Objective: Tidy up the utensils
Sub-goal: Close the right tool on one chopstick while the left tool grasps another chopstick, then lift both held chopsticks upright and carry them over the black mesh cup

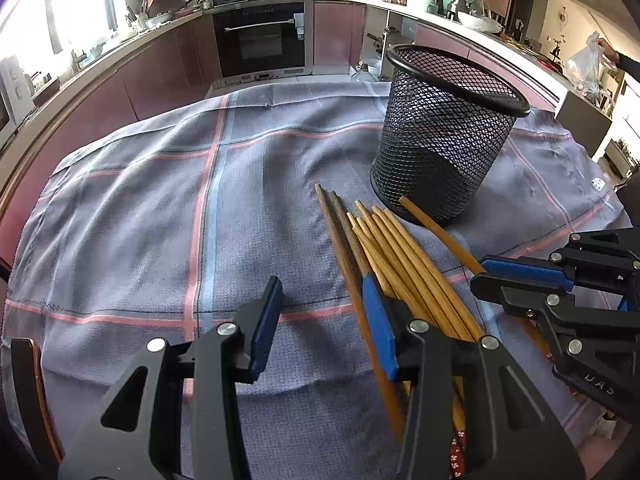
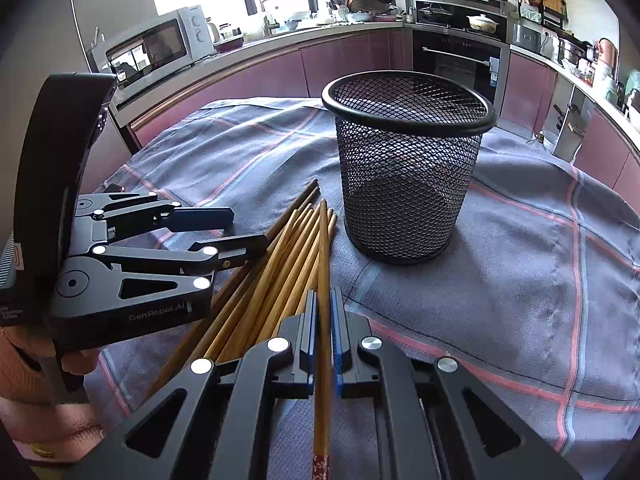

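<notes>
Chopsticks [image 1: 404, 264] are spread in a loose fan on a grey-blue checked cloth [image 1: 160, 200], their tips pointing toward a black mesh cup [image 1: 444, 136] that stands upright on the same cloth just beyond them. Nothing is seen through the mesh of the cup. Two darker brown sticks are laid at the left edge of the bundle, and the lighter bamboo ones are packed to their right.

One bamboo chopstick [image 2: 322, 280] is clamped between the blue pads of the right gripper [image 2: 324, 312]; it is pointed toward the cup, and a red flowered band is seen near its butt end. Its tip is seen close to the base of the cup, and whether it touches cannot be told.

The left gripper [image 1: 320, 320] is held with its fingers wide apart and nothing is held between them. Its right finger is seen over the darker sticks at the left edge of the bundle, and its left finger over bare cloth. A kitchen counter with an oven [image 1: 262, 36] is seen behind.
</notes>
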Motion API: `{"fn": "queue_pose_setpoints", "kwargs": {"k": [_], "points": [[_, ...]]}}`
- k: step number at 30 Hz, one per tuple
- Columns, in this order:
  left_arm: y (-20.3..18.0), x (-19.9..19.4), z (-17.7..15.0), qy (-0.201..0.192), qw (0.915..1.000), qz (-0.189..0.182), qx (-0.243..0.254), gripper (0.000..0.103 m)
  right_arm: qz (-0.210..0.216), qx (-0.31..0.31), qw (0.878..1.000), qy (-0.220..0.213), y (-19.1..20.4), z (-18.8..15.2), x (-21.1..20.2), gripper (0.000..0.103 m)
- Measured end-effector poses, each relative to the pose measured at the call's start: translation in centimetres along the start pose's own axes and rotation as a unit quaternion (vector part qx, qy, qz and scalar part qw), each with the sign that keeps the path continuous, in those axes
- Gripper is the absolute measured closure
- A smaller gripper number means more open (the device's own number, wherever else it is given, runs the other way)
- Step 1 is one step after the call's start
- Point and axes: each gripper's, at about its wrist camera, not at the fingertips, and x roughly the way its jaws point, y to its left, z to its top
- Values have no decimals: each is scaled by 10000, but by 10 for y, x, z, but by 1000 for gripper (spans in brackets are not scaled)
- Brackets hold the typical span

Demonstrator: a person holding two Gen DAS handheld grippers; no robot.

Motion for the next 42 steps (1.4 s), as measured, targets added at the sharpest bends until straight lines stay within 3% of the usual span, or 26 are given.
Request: {"fn": "queue_pose_setpoints", "kwargs": {"k": [5,11,13,17,27,33,42], "points": [[-5,2,-3,126,9999,-30,42,79,-10,-24,10000,-62,-1,0,-5,97],[-10,1,-6,121,9997,79,173,81,4,-64,9999,-77,-1,0,-8,97],[-11,0,-6,118,9998,73,162,90,1,-72,9999,-105,0,0,-10,97],[-8,0,-5,95,10000,-6,-22,95,115,-120,9995,-259,2,3,-20,97],[13,-31,-1,-312,9982,-240,-460,96,147,-175,9963,-828,-3,21,-62,97],[27,-65,5,-704,9944,-415,-663,96,-37,-232,9957,-894,-3,29,-69,97],[27,-112,27,-1219,9866,-799,-731,96,44,-283,9923,-1206,-1,35,-85,97]]}}
